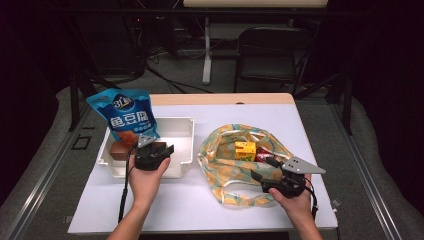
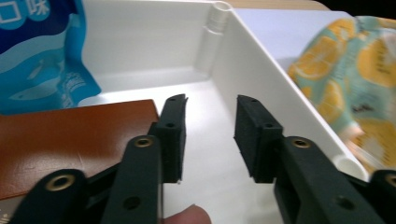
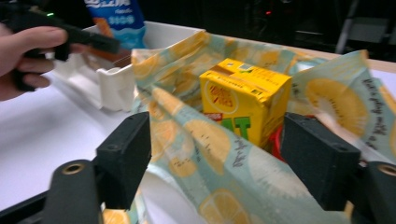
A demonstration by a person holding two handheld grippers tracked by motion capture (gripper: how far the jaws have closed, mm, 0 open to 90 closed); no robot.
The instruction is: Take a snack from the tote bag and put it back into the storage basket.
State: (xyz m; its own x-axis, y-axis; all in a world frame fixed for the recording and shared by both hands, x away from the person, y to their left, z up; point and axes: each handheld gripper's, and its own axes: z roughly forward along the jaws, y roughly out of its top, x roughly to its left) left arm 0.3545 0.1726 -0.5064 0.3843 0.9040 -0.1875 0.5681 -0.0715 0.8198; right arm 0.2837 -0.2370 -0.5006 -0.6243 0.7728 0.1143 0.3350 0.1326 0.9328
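Unpacking a lemon-print cloth bag (image 1: 227,172) into a white plastic bin (image 1: 181,127). Nearest, the right gripper (image 1: 264,170) sits at the bag's near rim, jaws spread wide with the cloth rim lying loose between them, pads not pressing; it grips nothing. Just beyond it in the bag, a yellow drink carton (image 3: 243,103) stands upright, with something red (image 1: 262,155) beside it. The left gripper (image 2: 209,128) hangs inside the bin, jaws parted and empty, over bare floor just beside a brown flat pack (image 2: 74,140) lying in the bin. Farther back, a blue snack pouch (image 1: 126,116) leans upright at the bin's far-left corner. Judgement: next item is likely the carton. Approach square to its flat sides, clear the cloth first so no fabric gets pinched, close gently to avoid crushing, lift straight before crossing to the bin.
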